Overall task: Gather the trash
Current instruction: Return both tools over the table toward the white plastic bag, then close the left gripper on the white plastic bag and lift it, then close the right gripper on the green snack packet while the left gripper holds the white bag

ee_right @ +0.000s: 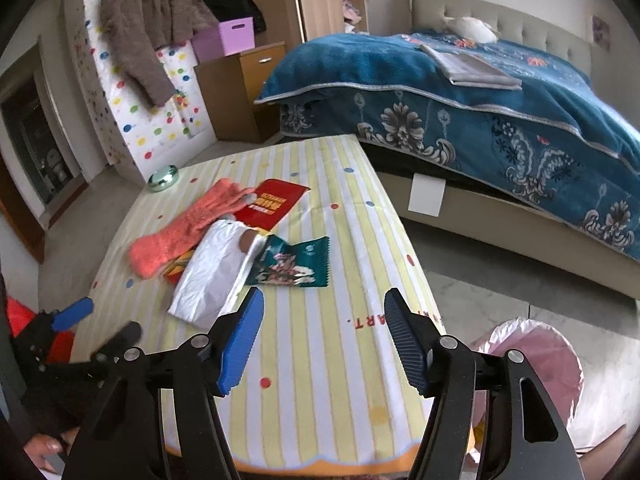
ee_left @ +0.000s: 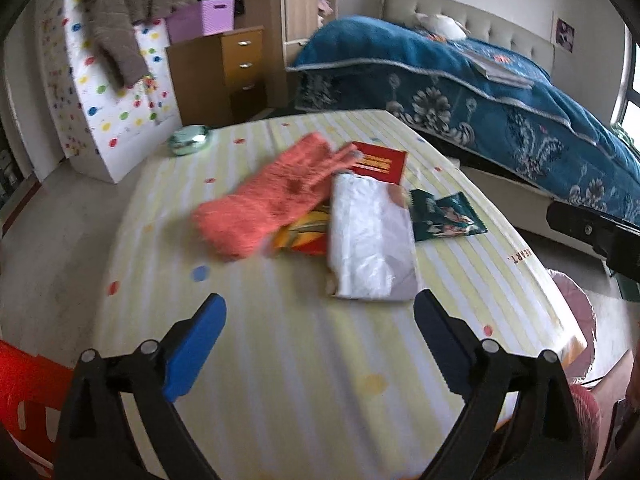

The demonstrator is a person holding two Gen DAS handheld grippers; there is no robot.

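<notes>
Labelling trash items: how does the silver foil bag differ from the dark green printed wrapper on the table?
The crumpled silver foil bag is plain and larger; the dark green printed snack wrapper is smaller and carries pictures. The silver bag overlaps the wrapper's left edge and lies against the orange fuzzy glove; the wrapper lies flat, clear of the glove. Both rest on the striped tablecloth, neither in a hand-held gripper.

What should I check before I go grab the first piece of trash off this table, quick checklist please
1. Left gripper open and empty: ok.
2. Right gripper open and empty: ok.
3. Green snack wrapper lies flat with nothing on top: ok.
4. Silver foil bag free to lift: not ok, the pink glove overlaps its far end.
5. Pink-lined bin within reach beside the table: ok.
6. Red envelope is trash: cannot tell.
</notes>
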